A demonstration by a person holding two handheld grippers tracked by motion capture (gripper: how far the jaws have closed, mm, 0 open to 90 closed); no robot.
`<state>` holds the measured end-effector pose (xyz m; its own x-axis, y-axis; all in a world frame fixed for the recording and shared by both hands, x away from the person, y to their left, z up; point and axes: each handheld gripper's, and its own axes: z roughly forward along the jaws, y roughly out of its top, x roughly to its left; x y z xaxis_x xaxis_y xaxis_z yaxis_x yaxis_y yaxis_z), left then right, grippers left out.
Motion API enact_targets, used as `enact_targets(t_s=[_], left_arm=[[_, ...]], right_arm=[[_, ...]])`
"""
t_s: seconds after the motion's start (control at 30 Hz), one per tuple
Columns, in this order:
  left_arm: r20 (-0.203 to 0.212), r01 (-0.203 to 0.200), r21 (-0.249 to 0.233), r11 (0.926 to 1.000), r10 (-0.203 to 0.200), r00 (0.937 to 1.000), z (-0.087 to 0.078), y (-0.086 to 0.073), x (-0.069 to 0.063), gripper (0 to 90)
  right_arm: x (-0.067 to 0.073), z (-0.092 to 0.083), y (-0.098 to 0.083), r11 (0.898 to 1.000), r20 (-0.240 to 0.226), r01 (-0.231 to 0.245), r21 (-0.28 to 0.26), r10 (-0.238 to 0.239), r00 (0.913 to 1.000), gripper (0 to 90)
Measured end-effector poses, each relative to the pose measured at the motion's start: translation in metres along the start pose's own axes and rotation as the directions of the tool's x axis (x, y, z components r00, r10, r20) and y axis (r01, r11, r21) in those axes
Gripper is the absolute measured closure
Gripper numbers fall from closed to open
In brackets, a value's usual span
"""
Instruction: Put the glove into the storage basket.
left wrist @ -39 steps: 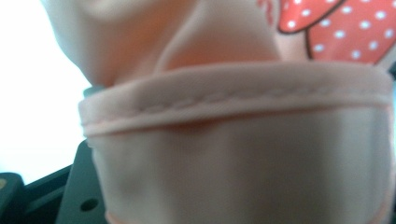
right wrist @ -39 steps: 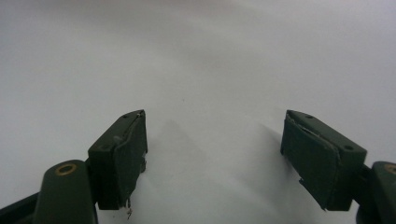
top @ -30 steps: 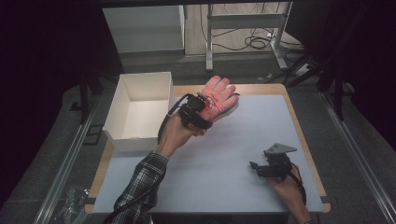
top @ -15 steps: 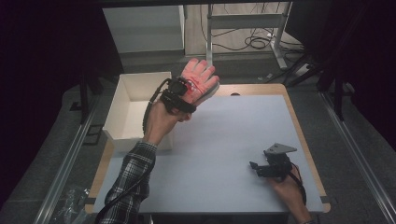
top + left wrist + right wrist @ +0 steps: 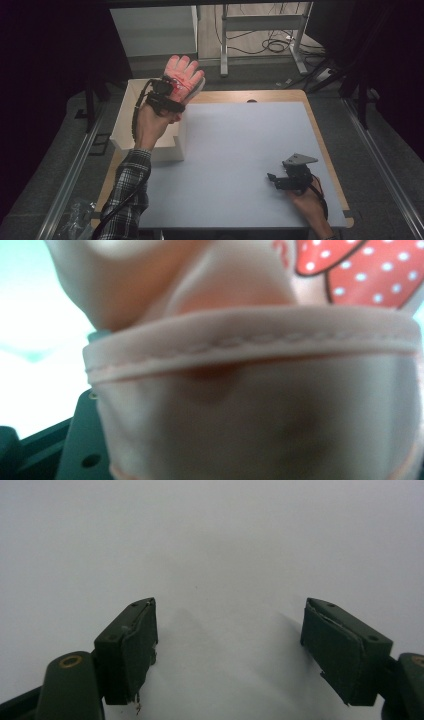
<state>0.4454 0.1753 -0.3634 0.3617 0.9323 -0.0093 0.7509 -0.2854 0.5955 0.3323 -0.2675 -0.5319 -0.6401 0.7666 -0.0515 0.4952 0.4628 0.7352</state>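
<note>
My left gripper [image 5: 172, 90] is shut on a pink glove [image 5: 184, 74] with a red dotted bow print, lifted above the far edge of the white box [image 5: 122, 132]. In the left gripper view the glove's hemmed cuff [image 5: 250, 345] lies right against the camera and hides the jaws. Near the front right of the white table mat [image 5: 240, 145], my right gripper [image 5: 274, 178] rests low, pointing left. Its two black jaws stand wide apart in the right gripper view, with nothing between the fingertips [image 5: 131, 630] but bare mat.
The open white box stands at the table's left edge, with the person's plaid sleeve [image 5: 127, 190] reaching past its near side. A wooden border [image 5: 325, 130] rims the mat. Beyond the table are a metal stand [image 5: 260, 35] and floor cables.
The left hand has carried the glove leftward and up, from over the mat's far middle to above the box's far corner. The right gripper has not moved.
</note>
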Motion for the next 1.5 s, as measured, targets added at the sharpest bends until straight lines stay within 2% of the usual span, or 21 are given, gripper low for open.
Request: enact_targets(t_s=[0.23,0.4,0.5,0.83,1.03,1.07,1.4,1.5], left_arm=[[-0.046,0.084,0.001,0.9965,-0.083,0.9954,-0.001,-0.014,0.028,37.1],[-0.067,0.123,0.010,0.9924,-0.122,0.9903,0.002,-0.023,0.042,37.0],[-0.078,0.133,0.025,0.9908,-0.130,0.9884,0.008,-0.027,0.047,36.9],[-0.077,0.173,0.073,0.9822,-0.167,0.9828,0.044,-0.040,0.054,35.9],[-0.096,0.180,0.123,0.9760,-0.169,0.9810,0.069,-0.045,0.052,35.3],[-0.099,0.171,0.133,0.9762,-0.159,0.9823,0.071,-0.045,0.052,35.2],[-0.130,0.196,0.200,0.9599,-0.173,0.9763,0.099,-0.043,0.048,33.8],[-0.135,0.201,0.232,0.9517,-0.173,0.9756,0.106,-0.041,0.047,33.1]], right_arm=[[0.000,0.000,0.000,1.000,0.000,0.000,0.001,0.000,1.0000,23.0],[0.000,0.000,0.000,1.000,0.001,0.000,0.000,0.000,1.0000,22.8],[0.000,0.000,0.000,1.000,0.001,0.001,0.001,-0.001,1.0000,22.8],[0.000,0.000,0.000,1.000,0.002,0.000,0.000,0.000,1.0000,22.8],[0.000,0.000,0.000,1.000,0.002,0.001,0.000,-0.001,1.0000,22.8],[0.000,0.000,0.000,1.000,0.002,0.000,0.000,0.000,1.0000,22.8],[0.000,0.000,0.000,1.000,0.002,0.000,0.000,0.000,1.0000,22.8],[0.000,0.000,0.000,1.000,0.002,-0.001,0.000,0.001,1.0000,22.8]])
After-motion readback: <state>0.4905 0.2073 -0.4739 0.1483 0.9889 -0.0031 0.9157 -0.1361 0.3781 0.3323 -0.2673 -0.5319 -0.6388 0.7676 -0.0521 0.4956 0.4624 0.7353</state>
